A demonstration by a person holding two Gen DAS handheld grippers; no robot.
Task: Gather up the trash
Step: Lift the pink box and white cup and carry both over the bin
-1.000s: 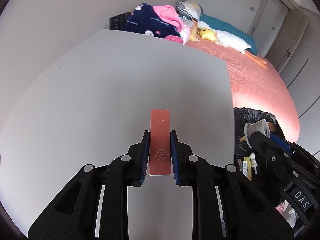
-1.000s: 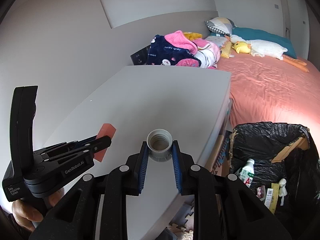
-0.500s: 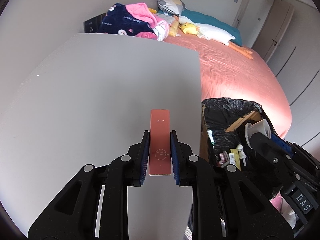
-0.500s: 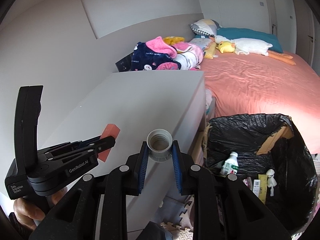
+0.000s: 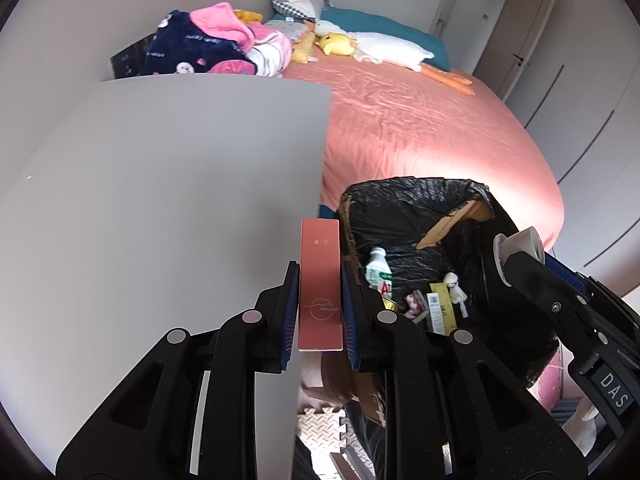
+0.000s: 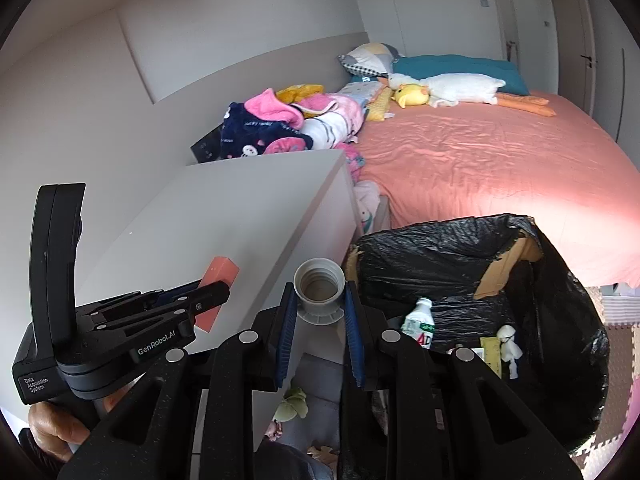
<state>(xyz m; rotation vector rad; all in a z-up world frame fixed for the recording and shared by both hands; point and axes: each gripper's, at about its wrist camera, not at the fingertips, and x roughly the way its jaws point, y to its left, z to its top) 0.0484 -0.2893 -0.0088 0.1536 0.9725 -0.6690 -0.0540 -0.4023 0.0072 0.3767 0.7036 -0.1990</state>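
My left gripper (image 5: 320, 280) is shut on a flat salmon-red box (image 5: 320, 280), held lengthwise over the right edge of the grey cabinet top (image 5: 160, 200). My right gripper (image 6: 319, 300) is shut on a grey bottle neck with an open mouth (image 6: 319, 290); it also shows at the right of the left wrist view as the bottle neck (image 5: 520, 248). A cardboard box lined with a black trash bag (image 6: 460, 256) stands on the floor just right of the cabinet, also seen as the trash bag (image 5: 400, 208). It holds a white bottle (image 6: 418, 320) and several wrappers.
A bed with a salmon sheet (image 6: 480, 152) lies behind the bin, with piled clothes (image 6: 280, 124) and a plush duck (image 6: 412, 94) at its head. Foam floor mats (image 5: 320, 424) show below the cabinet edge. A hand (image 6: 56, 428) grips the left gripper's handle.
Both grippers have swung right, from over the cabinet top to its right edge. The trash bag now sits much nearer and more central. Both grips stay unchanged.
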